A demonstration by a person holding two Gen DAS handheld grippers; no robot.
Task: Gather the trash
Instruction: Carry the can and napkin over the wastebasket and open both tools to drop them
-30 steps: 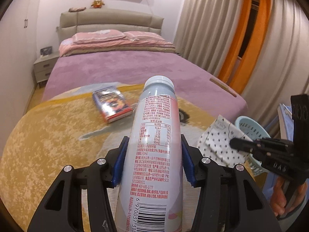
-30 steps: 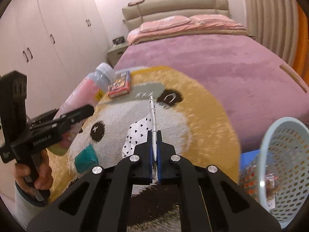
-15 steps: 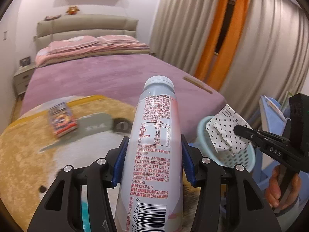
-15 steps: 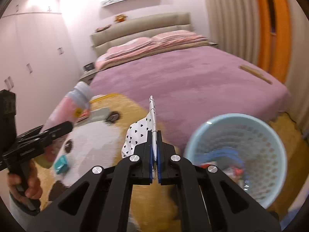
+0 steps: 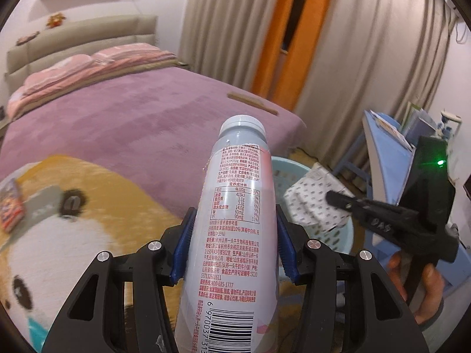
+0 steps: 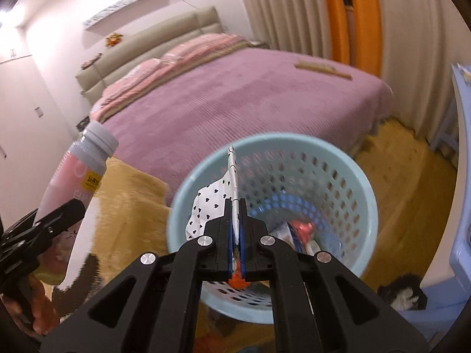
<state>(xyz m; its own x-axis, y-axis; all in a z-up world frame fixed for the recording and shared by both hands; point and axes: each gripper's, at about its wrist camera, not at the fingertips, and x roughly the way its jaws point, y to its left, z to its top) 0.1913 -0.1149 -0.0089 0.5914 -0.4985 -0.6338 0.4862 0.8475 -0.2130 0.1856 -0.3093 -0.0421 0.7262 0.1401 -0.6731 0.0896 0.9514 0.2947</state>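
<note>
L wrist: left gripper (image 5: pixel 234 242) is clamping the bottle (image 5: pixel 235 220) mid-body btwn blue pads; long axis is running along the fingers, cap pointing fwd/up over the bed (image 5: pixel 132 123).

R wrist: right gripper (image 6: pixel 234 229), fingers pressed together, is pinching the wrapper (image 6: pixel 212 206) edge-on, pointing fwd, hanging over the basket (image 6: pixel 365 194) w/ trash inside.

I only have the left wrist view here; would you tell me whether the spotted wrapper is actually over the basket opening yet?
Observer: Yes. The right wrist view shows the spotted wrapper above the mouth of the blue basket.
Operator: Is the basket empty?
Observer: No, some trash already lies at its bottom.
Operator: Is the right gripper gripping the wrapper firmly?
Observer: The right gripper is shut on its edge.
</note>
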